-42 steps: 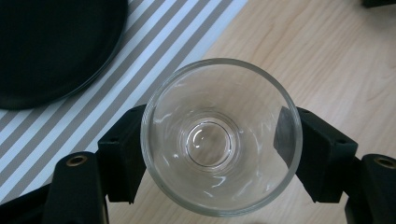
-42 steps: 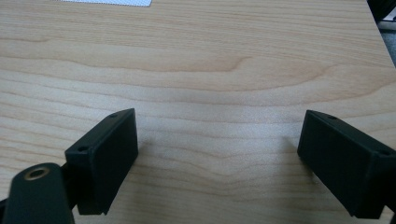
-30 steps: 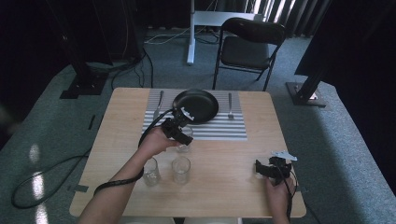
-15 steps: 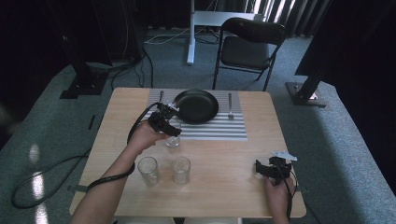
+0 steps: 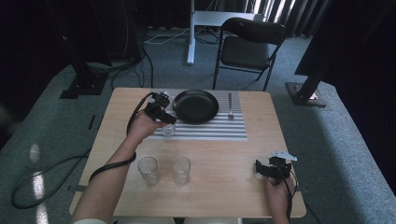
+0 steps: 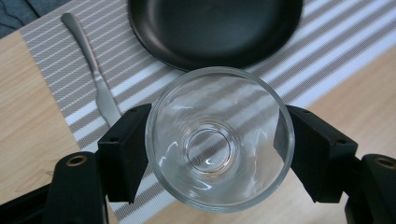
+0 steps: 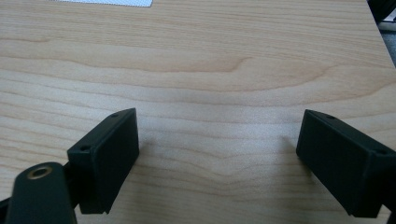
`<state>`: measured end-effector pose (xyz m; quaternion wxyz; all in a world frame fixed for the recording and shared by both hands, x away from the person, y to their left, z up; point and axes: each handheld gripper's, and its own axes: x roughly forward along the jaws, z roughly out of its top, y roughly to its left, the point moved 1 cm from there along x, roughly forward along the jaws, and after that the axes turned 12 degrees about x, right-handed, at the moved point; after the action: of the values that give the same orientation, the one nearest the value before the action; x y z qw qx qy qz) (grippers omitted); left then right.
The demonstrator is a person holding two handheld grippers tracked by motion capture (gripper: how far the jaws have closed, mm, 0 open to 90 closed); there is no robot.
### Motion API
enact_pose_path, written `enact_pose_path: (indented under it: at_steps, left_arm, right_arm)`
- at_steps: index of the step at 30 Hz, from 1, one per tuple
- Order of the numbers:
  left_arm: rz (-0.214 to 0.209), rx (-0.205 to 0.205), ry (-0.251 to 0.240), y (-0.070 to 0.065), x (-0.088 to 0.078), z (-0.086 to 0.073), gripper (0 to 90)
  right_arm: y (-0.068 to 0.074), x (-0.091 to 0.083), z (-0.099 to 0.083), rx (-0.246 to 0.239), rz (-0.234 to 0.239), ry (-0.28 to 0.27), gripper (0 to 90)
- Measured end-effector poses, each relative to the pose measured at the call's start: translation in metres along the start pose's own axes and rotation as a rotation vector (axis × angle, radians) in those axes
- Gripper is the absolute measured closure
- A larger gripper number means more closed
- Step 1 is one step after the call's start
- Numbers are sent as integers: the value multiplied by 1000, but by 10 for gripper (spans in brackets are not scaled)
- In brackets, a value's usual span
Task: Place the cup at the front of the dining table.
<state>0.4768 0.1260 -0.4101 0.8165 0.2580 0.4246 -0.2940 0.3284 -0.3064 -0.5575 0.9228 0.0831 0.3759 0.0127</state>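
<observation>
Left gripper (image 6: 219, 140) clamps a glass (image 6: 219, 137) over the striped mat (image 6: 327, 51), just beside the black plate (image 6: 215, 28), seemingly lifted. Right gripper (image 7: 217, 158) rests wide open, holding nothing, over the table (image 7: 210, 60).

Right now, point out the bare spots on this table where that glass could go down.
Free: bare wood between the two standing glasses and the right gripper; the striped mat's front strip. Crowded: around the black plate, knife and left gripper holding the glass.
</observation>
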Motion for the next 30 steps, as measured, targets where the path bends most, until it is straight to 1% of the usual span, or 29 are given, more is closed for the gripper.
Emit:
enact_pose_path:
  at_steps: [1,5,8,11,13,14,15,16,17,19,21,24,25,27,28,29,30]
  left_arm:
    - [5,-14,-2,3,2,1,284]
    - [7,-45,-4,13,9,5,284]
    - [13,-49,-1,16,13,8,284]
    - [18,-57,9,22,22,12,284]
    - [30,-56,20,26,26,14,284]
    - [34,-64,21,29,29,14,284]
    - [34,-64,21,29,29,14,284]
    - [33,-79,27,32,33,14,284]
    - [32,-88,19,34,35,14,285]
    - [18,-103,24,37,41,13,284]
    - [14,-107,35,39,48,12,284]
    - [15,-132,-7,41,51,9,284]
    - [17,-113,-13,40,51,8,284]
    - [18,-97,-26,40,51,6,282]
    - [14,-96,-30,41,51,5,280]
    - [21,-100,-36,39,51,2,275]
    - [17,-111,-42,39,52,2,208]
  right_arm:
    - [0,0,0,0,0,0,125]
    - [0,0,0,0,0,0,125]
    - [0,0,0,0,0,0,125]
    - [0,0,0,0,0,0,125]
    - [0,0,0,0,-1,0,124]
    - [0,0,0,0,-1,0,124]
    - [0,0,0,0,-1,0,124]
    - [0,0,0,0,-1,0,123]
    - [0,0,0,0,-2,0,123]
    - [0,0,0,1,-2,-1,123]
    - [0,0,0,0,-2,0,123]
    - [0,0,0,0,-2,0,123]
    - [0,0,0,0,-2,0,123]
    - [0,0,0,0,-2,0,124]
    - [0,0,0,0,-2,0,124]
    - [0,0,0,0,-2,0,123]
    - [0,0,0,0,-2,0,124]
